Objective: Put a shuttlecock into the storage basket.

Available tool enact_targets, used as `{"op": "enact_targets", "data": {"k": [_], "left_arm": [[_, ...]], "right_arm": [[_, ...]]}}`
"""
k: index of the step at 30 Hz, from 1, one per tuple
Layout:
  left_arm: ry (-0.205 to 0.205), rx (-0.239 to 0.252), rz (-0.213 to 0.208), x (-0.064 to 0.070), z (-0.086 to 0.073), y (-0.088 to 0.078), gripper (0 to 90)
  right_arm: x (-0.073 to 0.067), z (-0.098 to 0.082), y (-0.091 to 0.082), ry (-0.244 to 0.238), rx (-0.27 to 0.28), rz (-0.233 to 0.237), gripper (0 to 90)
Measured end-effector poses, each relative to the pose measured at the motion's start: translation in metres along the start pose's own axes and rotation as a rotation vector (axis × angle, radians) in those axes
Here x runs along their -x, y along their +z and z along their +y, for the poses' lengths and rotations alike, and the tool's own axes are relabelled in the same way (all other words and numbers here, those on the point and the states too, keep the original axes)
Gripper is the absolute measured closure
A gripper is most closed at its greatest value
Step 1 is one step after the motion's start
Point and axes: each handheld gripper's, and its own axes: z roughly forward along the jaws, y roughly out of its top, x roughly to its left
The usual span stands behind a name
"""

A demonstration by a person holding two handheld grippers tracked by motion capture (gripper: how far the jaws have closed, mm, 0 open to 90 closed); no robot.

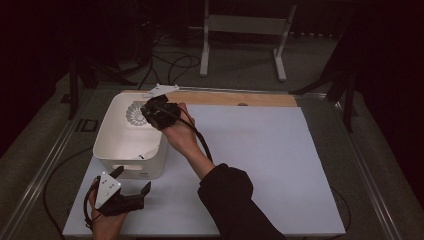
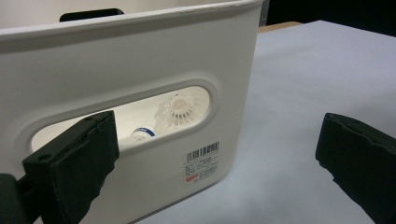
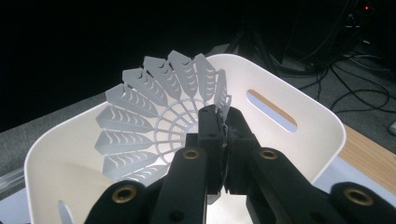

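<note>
A white plastic shuttlecock (image 3: 154, 107) hangs over the white bin (image 3: 303, 116), pinched by its skirt rim in my right gripper (image 3: 223, 121), which is shut on it. From above, that gripper (image 1: 150, 111) and the shuttlecock (image 1: 135, 115) sit over the bin's far end. My left gripper (image 1: 133, 179) stands open just in front of the bin's near wall (image 1: 131, 167), nothing between its jaws. Through the handle slot in the bin (image 2: 140, 60), beyond my left gripper (image 2: 215, 135), a second shuttlecock (image 2: 180, 109) with a blue-banded cork lies inside.
The bin stands at the left of a white sheet (image 1: 260, 165) that covers the table, with a wooden strip (image 1: 235, 98) along the far edge. A white frame stand (image 1: 240, 30) and cables are on the floor beyond.
</note>
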Motion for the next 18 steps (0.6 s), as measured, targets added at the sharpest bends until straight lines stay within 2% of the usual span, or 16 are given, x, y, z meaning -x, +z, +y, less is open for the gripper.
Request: {"op": "enact_targets", "data": {"k": [3, 4, 8, 10, 11, 15, 18], "left_arm": [[0.000, -0.002, 0.001, -0.0001, 0.0000, -0.0001, 0.0], [0.000, -0.001, 0.001, 0.0000, 0.0000, -0.0001, 0.0], [-0.002, 0.000, 0.001, -0.0001, 0.0000, -0.0003, 0.0], [-0.002, 0.001, 0.002, -0.0001, -0.0001, -0.0002, 0.0], [-0.002, 0.001, 0.002, -0.0001, -0.0001, -0.0002, 0.0], [0.000, 0.001, 0.000, 0.0002, -0.0001, 0.0001, 0.0], [-0.001, 0.001, 0.001, 0.0002, 0.0000, 0.0000, 0.0]], "right_arm": [[-0.0022, 0.0012, 0.0005, 0.004, 0.005, 0.001, 87.1], [-0.0021, 0.0013, 0.0009, 0.003, 0.005, 0.007, 84.3], [0.0005, 0.0010, 0.0025, 0.036, 0.012, 0.040, 49.2], [0.0014, 0.0001, 0.0035, 0.028, -0.008, 0.011, 33.4], [0.0014, 0.0001, 0.0035, 0.028, -0.008, 0.011, 33.4], [0.0034, -0.0020, 0.0040, 0.019, -0.040, -0.026, 20.2], [0.0052, -0.0032, 0.0024, 0.026, -0.039, -0.034, 16.8]]}}
